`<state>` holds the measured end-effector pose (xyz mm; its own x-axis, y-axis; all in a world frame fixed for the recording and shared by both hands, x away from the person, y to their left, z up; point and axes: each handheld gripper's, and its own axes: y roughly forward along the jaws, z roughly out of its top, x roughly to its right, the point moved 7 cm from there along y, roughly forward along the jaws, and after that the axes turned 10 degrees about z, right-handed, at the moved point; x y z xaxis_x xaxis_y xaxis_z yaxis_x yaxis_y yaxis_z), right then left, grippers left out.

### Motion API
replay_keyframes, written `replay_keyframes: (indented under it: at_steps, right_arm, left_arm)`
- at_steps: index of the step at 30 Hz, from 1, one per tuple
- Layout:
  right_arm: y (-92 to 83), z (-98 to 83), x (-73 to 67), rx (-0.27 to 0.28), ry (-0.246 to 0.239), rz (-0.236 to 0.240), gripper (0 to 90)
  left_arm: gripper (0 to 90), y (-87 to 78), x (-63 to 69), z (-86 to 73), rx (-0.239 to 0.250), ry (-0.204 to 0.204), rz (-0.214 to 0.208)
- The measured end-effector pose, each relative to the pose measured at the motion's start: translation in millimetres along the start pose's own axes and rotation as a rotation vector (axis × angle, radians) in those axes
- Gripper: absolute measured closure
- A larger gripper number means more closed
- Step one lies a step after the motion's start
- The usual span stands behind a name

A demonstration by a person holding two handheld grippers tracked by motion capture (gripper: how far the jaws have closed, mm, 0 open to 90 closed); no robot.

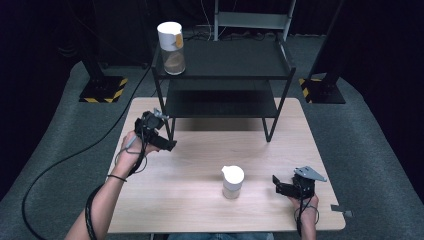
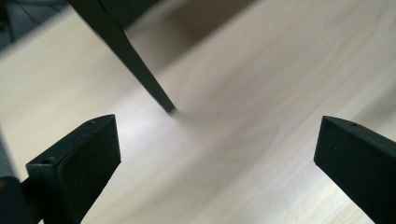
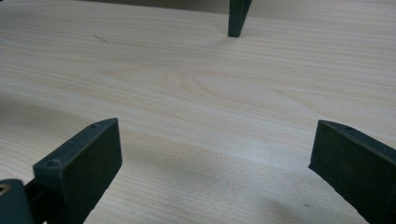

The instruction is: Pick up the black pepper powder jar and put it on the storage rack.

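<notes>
A small jar with a white lid (image 1: 233,181) stands on the wooden table (image 1: 190,200), near the front and right of centre. A taller jar with a white lid (image 1: 171,47) is on the top left of the black shelf rack (image 1: 225,62). My left gripper (image 1: 169,144) is held over the table's left side by the rack's front left leg (image 2: 140,65). Its jaws are wide apart with nothing between them (image 2: 219,140). My right gripper (image 1: 276,185) rests low at the front right, pointing left toward the small jar. It is open and empty (image 3: 217,140).
The two-tier rack takes up the back half of the table, and its front right leg (image 3: 238,18) stands ahead of the right gripper. A black cable (image 1: 60,160) trails off the left side onto the grey floor. Stand bases with yellow stripes (image 1: 104,90) flank the table.
</notes>
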<state>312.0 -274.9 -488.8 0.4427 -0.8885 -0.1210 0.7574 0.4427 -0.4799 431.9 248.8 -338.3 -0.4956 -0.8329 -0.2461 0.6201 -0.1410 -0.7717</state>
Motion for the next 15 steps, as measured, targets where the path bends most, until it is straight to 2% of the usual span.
replay_keyframes:
  at_steps: [2,8,10,15]
  right_arm:
    - [0.0,-0.1,-0.2,0.001,0.000,-0.001,1.2]
    - [0.0,0.0,-0.1,0.001,0.001,-0.002,1.1]
    - [-0.3,-0.3,0.7,0.004,0.005,0.001,1.1]
    - [0.0,-0.1,-0.4,0.001,0.002,-0.004,1.1]
  left_arm:
    - [0.3,13.9,2.5,-12.9,-0.032,-0.001,-0.013]
    - [0.3,45.5,6.6,-50.1,-0.072,-0.064,-0.027]
    - [0.3,50.8,10.0,-59.9,-0.076,-0.078,-0.012]
    - [0.3,61.1,15.8,-78.9,-0.079,-0.100,-0.006]
